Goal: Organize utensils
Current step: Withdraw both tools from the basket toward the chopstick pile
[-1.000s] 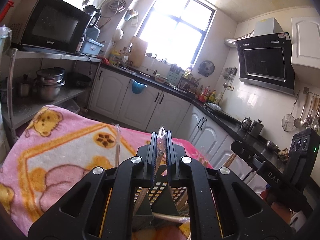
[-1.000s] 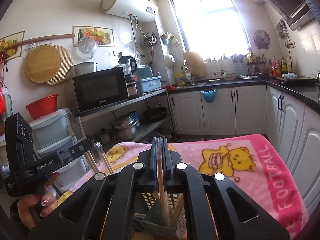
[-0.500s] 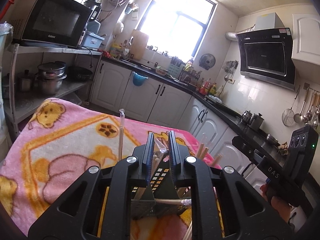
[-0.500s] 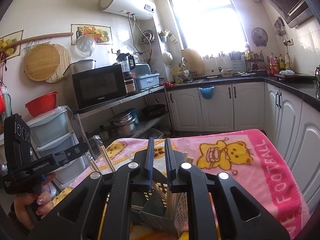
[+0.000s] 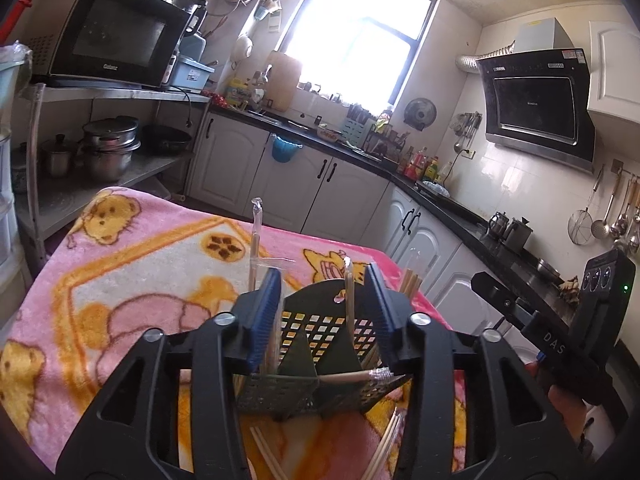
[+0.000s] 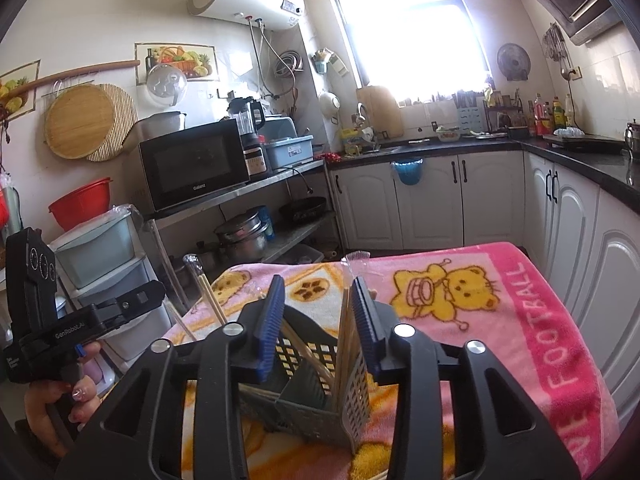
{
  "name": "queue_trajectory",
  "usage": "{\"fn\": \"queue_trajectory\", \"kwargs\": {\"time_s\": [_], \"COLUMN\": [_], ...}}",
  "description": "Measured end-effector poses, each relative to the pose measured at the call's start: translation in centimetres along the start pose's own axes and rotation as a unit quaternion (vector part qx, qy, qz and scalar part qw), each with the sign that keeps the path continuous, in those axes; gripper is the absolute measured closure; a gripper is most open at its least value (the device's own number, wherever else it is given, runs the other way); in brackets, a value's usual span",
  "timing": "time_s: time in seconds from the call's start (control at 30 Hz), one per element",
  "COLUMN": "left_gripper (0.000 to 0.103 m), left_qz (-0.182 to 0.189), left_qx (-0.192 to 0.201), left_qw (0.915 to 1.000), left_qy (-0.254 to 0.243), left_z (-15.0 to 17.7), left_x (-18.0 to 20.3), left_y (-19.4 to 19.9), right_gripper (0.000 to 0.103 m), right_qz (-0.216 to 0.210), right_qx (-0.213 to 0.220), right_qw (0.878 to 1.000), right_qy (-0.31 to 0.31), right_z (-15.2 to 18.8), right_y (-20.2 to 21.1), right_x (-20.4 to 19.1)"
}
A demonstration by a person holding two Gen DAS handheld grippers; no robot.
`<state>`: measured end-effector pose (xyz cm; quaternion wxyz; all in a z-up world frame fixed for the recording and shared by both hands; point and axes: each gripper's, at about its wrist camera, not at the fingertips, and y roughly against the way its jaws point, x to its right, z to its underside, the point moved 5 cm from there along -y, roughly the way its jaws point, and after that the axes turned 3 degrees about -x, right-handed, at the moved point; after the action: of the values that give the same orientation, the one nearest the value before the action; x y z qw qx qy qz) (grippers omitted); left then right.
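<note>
A dark green perforated utensil basket (image 5: 316, 344) stands on the pink blanket (image 5: 132, 280), just in front of both grippers. My left gripper (image 5: 322, 280) is open and its jaws are still opening. A wrapped chopstick (image 5: 348, 292) stands free in the basket between its blue pads, touching neither. My right gripper (image 6: 318, 284) is also open with its jaws opening over the basket (image 6: 304, 392). A wrapped pair of chopsticks (image 6: 345, 344) stands in the basket close to its right pad, not pinched. Each gripper shows in the other's view, hand-held, at the frame's side.
Loose chopsticks (image 5: 266, 454) lie on the blanket in front of the basket. More wrapped ones (image 6: 210, 296) stick up at the basket's left. Beyond the table are a metal shelf with pots (image 5: 108, 152), white cabinets (image 6: 432, 200) and a black counter.
Both grippers were shut on wrapped chopsticks above the basket a second ago. Their jaws have spread apart and the chopsticks now stand loose in the basket.
</note>
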<state>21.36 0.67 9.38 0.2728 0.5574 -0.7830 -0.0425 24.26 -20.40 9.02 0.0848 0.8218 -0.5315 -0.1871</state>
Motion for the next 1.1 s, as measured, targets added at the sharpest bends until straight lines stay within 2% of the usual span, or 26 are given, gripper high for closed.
{"fn": "queue_trajectory", "kwargs": {"time_s": [0.37,0.63,0.83,1.1], "left_gripper": [0.036,0.017,0.011,0.011], "left_qz": [-0.010,-0.025,-0.033,-0.042], "left_qx": [-0.006,-0.001,-0.001,-0.005], "left_qw": [0.9999,0.9997,0.9995,0.9991], "left_qy": [-0.002,-0.008,-0.005,0.000], "left_z": [0.8,1.0,1.5,2.6], "left_x": [0.1,0.1,-0.2,-0.7], "left_y": [1.1,2.3,3.1,3.7], "right_gripper": [0.050,0.046,0.043,0.040], "right_qz": [-0.008,-0.010,-0.009,-0.008], "right_qx": [-0.016,-0.026,-0.034,-0.049], "right_qw": [1.000,1.000,0.999,0.999], "right_qy": [0.006,0.005,0.006,0.010], "right_z": [1.0,2.0,2.7,4.0], "right_y": [0.9,1.6,1.9,2.0], "right_x": [-0.1,-0.1,0.0,0.1]}}
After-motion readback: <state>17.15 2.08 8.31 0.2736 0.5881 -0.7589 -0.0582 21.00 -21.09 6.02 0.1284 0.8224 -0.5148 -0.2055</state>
